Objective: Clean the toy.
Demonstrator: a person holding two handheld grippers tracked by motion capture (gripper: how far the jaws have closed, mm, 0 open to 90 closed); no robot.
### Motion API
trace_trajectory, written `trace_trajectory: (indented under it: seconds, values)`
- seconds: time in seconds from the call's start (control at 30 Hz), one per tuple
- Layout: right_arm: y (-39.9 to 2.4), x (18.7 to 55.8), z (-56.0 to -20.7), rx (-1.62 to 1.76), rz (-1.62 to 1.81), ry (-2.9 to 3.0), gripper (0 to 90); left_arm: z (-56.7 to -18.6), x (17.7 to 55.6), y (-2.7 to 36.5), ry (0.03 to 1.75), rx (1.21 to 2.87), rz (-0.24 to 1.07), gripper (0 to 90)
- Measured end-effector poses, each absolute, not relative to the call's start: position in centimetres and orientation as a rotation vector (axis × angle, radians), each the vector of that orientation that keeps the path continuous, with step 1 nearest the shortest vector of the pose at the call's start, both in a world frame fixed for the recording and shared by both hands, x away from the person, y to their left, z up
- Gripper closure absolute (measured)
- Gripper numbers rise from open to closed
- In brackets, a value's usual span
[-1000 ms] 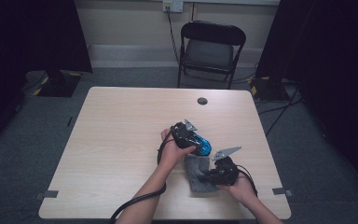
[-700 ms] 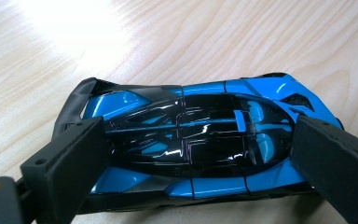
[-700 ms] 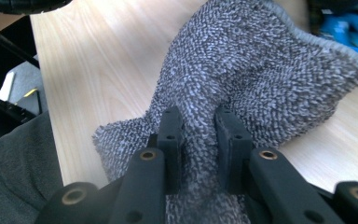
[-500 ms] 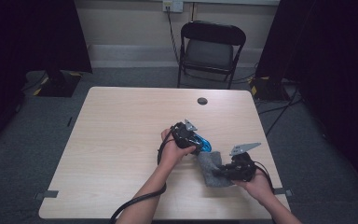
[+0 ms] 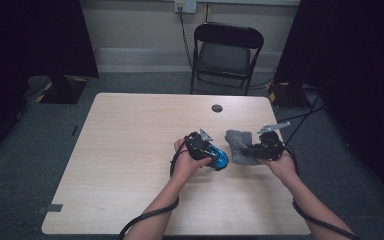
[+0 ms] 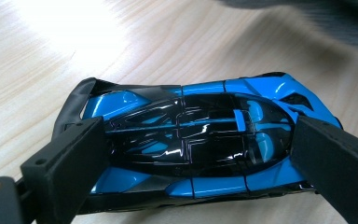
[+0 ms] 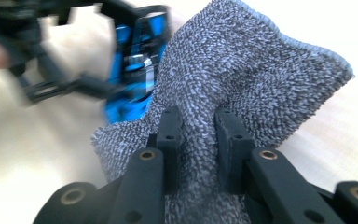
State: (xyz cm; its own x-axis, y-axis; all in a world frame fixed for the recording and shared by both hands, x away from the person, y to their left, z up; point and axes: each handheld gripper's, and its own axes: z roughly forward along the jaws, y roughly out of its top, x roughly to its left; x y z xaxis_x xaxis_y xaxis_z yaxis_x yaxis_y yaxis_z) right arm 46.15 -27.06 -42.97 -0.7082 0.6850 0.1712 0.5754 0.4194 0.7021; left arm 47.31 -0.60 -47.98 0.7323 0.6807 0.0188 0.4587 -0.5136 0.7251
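- high view looks down on a pale wood table (image 5: pixel 130 150) with a person's forearms coming in from the near edge, a gripper in each hand.
- left gripper (image 5: pixel 206 150) sits near the middle of the table, clamped on a blue and black toy car (image 5: pixel 219 159) that rests on the wood; held this way the car looks pinned steady, probably so it can be wiped.
- right gripper (image 5: pixel 252 149) is just to the right of the car, pinching a grey cloth (image 5: pixel 239 145); the cloth hangs out toward the car with its far corner lifted.
- left gripper view shows the car (image 6: pixel 196 144) up close from above, one black jaw pressed on each end of its body, glossy roof between them, table grain behind.
- that close view makes the grip plain, which the high view leaves too small to judge.
- right gripper view shows the cloth (image 7: pixel 242 88) bunched between two nearly closed jaws, its looped weave sharp; the car (image 7: pixel 137 60) and the left gripper are blurred beyond its left edge.
- high view alone gives the room: a dark folding chair (image 5: pixel 225 52) behind the table and a small dark disc (image 5: pixel 217 108) near the far edge.
- cloth and car look close, but i cannot tell whether they touch.
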Motion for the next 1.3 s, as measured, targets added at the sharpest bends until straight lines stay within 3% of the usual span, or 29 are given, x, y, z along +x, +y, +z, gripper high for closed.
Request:
trace_trajectory:
  seconds: [0.37, 0.53, 0.57, 0.67, 1.1, 1.3]
  values:
    - [-23.0, 52.4, -45.9, 0.945, 0.986, 2.566, 70.8, -48.0, 47.3, -0.5, 0.836, 2.197, 0.380, 3.8]
    - [-21.4, 53.6, -46.8, 0.997, 0.988, 2.552, 55.0, -48.1, 47.3, -0.4, 0.832, 2.194, 0.382, 3.8]
    - [-21.2, 53.6, -46.8, 1.050, 0.975, 2.515, 48.5, -48.0, 47.3, -0.4, 0.827, 2.197, 0.382, 3.8]
    - [-21.2, 53.6, -46.3, 1.242, 1.027, 2.383, 40.5, -48.1, 47.2, -0.3, 0.824, 2.189, 0.383, 3.8]
    - [-19.5, 53.5, -47.1, 1.481, 0.958, 2.250, 40.3, -48.2, 47.2, -0.3, 0.825, 2.183, 0.391, 3.8]
    - [-19.2, 53.5, -47.6, 1.436, 0.916, 2.287, 50.6, -48.2, 47.2, -0.3, 0.822, 2.183, 0.388, 3.8]
